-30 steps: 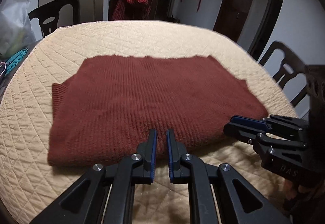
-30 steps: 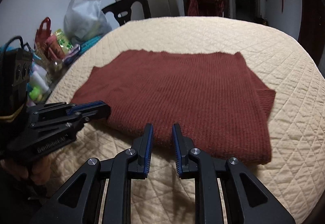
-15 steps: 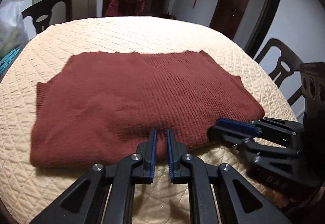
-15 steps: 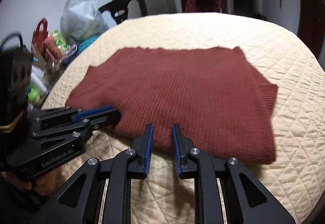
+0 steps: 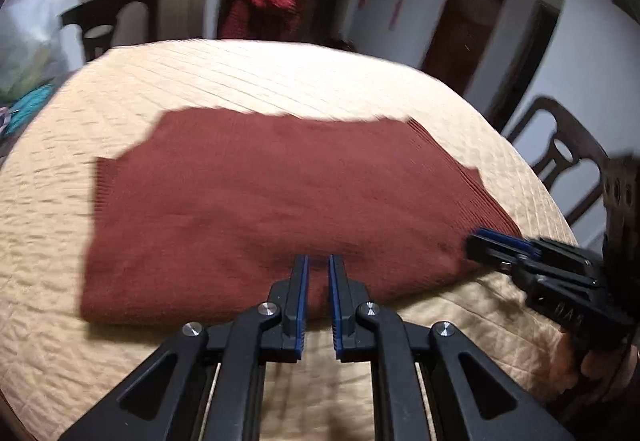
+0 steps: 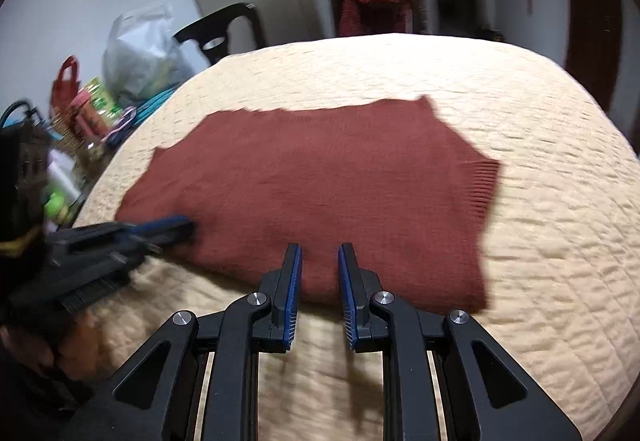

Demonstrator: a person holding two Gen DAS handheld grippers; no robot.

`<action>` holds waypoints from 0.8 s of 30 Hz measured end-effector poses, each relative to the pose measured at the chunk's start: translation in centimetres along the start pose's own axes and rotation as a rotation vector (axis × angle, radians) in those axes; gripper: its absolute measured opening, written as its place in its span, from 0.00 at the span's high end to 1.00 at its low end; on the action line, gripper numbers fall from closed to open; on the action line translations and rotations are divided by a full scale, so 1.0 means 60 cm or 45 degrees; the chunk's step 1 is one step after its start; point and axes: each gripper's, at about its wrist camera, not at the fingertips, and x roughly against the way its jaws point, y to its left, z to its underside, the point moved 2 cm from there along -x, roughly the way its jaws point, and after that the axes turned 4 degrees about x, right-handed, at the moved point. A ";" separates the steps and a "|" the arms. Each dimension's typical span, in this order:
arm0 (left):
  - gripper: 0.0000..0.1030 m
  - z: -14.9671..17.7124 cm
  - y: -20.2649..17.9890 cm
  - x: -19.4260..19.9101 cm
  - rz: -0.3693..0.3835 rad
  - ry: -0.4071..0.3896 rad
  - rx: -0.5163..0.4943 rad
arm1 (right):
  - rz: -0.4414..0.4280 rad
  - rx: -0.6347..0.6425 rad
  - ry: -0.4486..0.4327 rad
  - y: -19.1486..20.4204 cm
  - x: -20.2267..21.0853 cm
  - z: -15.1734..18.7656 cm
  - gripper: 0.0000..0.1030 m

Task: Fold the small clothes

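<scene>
Folding this rust-brown knit sweater [image 5: 280, 209], lying flat on the quilted counter [image 5: 280, 81], needs matched grips: your left claw [image 5: 318, 273] sits nearly clenched and your right claw [image 6: 319, 265] slightly parted, both empty at its near edge.

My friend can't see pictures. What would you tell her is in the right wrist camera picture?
A dark red knitted sweater lies folded flat on a round table with a cream quilted cover. The right gripper is at its near edge, jaws slightly apart, and the left gripper reaches its left corner. Bags and chairs stand behind.
</scene>
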 end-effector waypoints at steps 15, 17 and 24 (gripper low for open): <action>0.88 0.019 0.140 0.019 -0.171 -0.038 0.234 | 0.025 -0.196 -0.031 -0.086 0.028 0.025 0.83; 0.88 0.021 0.142 0.017 -0.161 -0.047 0.238 | 0.017 -0.204 -0.034 -0.089 0.024 0.027 0.83; 0.88 0.016 0.142 0.036 -0.187 -0.078 0.225 | 0.033 -0.200 -0.063 -0.088 0.045 0.023 0.83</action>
